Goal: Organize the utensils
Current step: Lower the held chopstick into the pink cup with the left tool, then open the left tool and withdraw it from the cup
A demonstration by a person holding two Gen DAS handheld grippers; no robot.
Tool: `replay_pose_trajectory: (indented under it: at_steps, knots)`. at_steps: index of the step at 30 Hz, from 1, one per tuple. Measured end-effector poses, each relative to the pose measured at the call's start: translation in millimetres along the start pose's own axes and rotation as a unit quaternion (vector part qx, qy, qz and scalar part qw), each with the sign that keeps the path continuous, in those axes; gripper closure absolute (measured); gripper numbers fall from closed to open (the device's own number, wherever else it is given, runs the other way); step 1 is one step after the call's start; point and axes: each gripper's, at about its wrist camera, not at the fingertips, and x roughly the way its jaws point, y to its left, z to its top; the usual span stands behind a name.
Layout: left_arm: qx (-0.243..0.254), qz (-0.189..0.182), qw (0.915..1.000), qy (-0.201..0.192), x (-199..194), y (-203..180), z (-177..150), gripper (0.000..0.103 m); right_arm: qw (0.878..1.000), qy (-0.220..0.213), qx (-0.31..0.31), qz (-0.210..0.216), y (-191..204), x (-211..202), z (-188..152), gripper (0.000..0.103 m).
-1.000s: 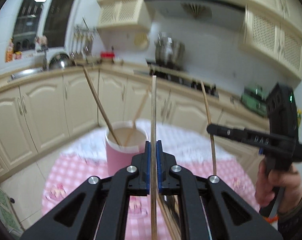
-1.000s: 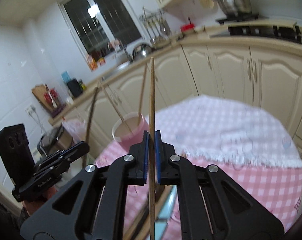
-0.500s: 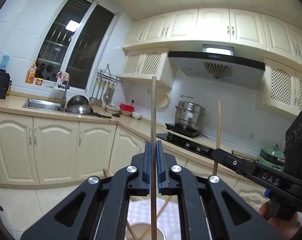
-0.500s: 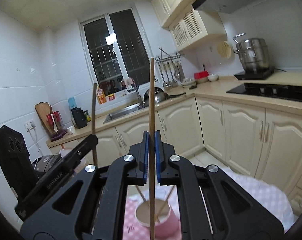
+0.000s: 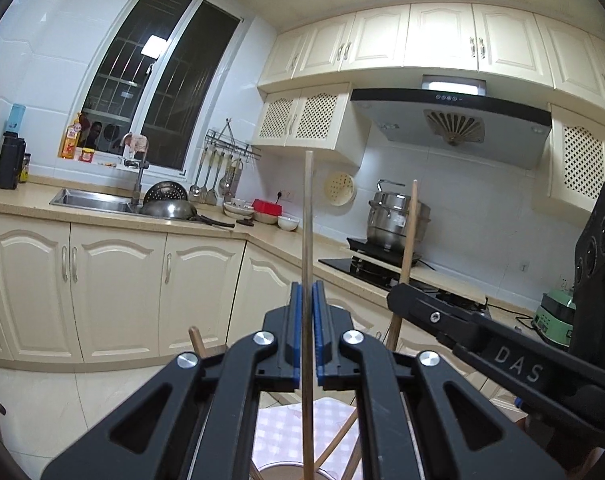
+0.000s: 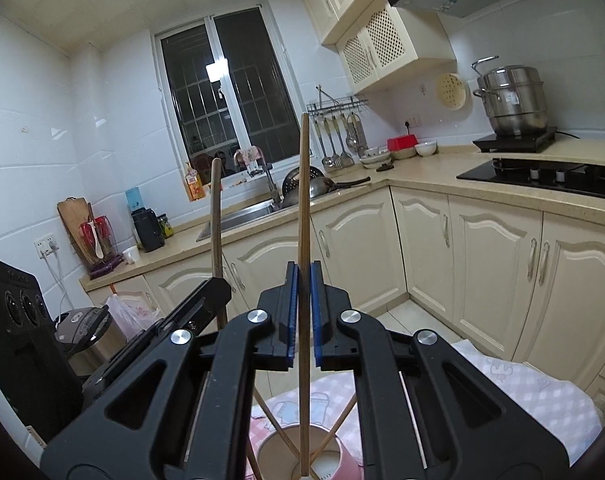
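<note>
In the left wrist view, a thin wooden chopstick (image 5: 308,240) is clamped upright between the blue-padded fingers (image 5: 295,336) of the left gripper (image 5: 307,336), which are closed tight on it. Its lower end hangs over the mouth of a cup, of which only the rim (image 5: 280,470) is seen at the bottom edge. To the right, the right gripper (image 5: 402,304) is seen from the side, with a second chopstick (image 5: 407,240) pinched upright in it.

In the right wrist view, that second chopstick (image 6: 303,220) is gripped the same way between the closed fingers (image 6: 289,320) of the right gripper (image 6: 303,320), its lower tip reaching down into a pink cup (image 6: 298,460). Two more chopsticks (image 6: 274,424) are leaned crosswise inside the cup. The cup is stood on a table covered by a pink checked cloth (image 6: 522,384). To the left, the left gripper (image 6: 218,292) is seen with its chopstick (image 6: 215,216) held upright. Cream kitchen cabinets (image 6: 482,256) are seen behind.
</note>
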Motion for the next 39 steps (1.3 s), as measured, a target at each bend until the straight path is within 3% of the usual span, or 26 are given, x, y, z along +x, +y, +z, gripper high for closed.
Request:
replay_pose_trajectory:
  at_steps: [8,10,12,16,18,25,32,39]
  knots:
    - [0.022,0.0,0.9995,0.025,12,2,-24,0.095,0.999,0.039,0.002,0.0,-8,14,-18,0.095]
    - [0.027,-0.001,0.999,0.035,7,4,-30,0.079,0.999,0.048,0.006,-0.005,-11,10,-22,0.081]
    - [0.026,-0.003,0.999,0.036,0,8,-32,0.044,0.999,0.041,0.016,-0.012,-17,0,-23,0.02]
    - [0.033,0.004,0.9989,0.033,-18,14,-29,0.022,0.999,0.022,0.022,-0.023,-23,-23,-18,0.018]
    - [0.037,0.008,0.9986,0.037,-27,14,-25,0.008,0.999,0.019,0.03,-0.032,-28,-35,-16,0.006]
    - [0.071,0.042,0.9906,0.109,-41,10,-23,0.005,0.995,0.051,0.058,-0.066,-47,-62,-15,0.006]
    - [0.075,0.051,0.9868,0.134,-73,11,-27,0.004,0.99,0.093,0.069,-0.086,-59,-87,-24,0.006]
    - [0.075,0.049,0.9815,0.169,-92,16,-49,0.005,0.98,0.144,0.086,-0.108,-70,-106,-58,0.006]
